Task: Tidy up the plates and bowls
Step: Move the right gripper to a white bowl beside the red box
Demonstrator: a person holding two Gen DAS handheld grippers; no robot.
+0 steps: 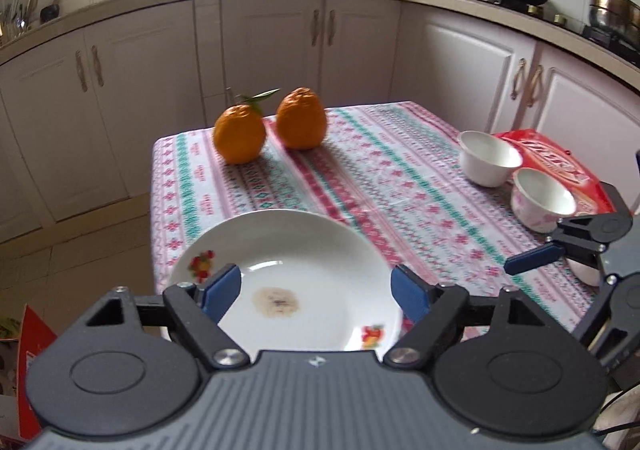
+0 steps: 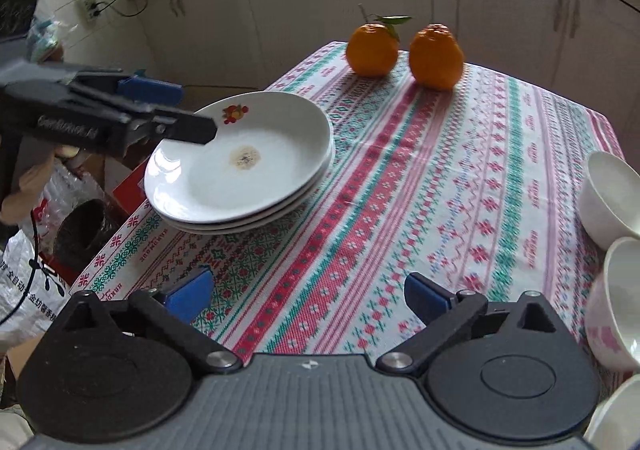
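**Plates stacked at the table's edge, both grippers open**

A stack of white plates (image 2: 240,165) sat near the left edge of the table (image 2: 400,209), in the left middle of the right wrist view. The top plate carried small fruit pictures on its rim and a brownish stain (image 2: 245,157) in its centre. The table was covered with a cloth of pink, green and white patterned stripes.

The left gripper (image 1: 316,290) filled the bottom of its own view, its blue pads (image 1: 222,290) standing apart over the near part of the top plate (image 1: 288,250); neither pad pressed on the rim. In the right wrist view the same gripper (image 2: 176,109) came in from the left, its tips over the plate's far left rim.

The right gripper (image 2: 308,296) hovered over bare cloth at the bottom of its view, jaws wide apart with nothing between them.

Two oranges (image 1: 268,129) stood side by side at the far end of the table, one with a green leaf. Three white bowls (image 2: 616,262) were grouped along the right edge of the right wrist view, one with pink flowers on its side. In the left wrist view a red packet (image 1: 560,157) lay just behind the bowls (image 1: 516,177).
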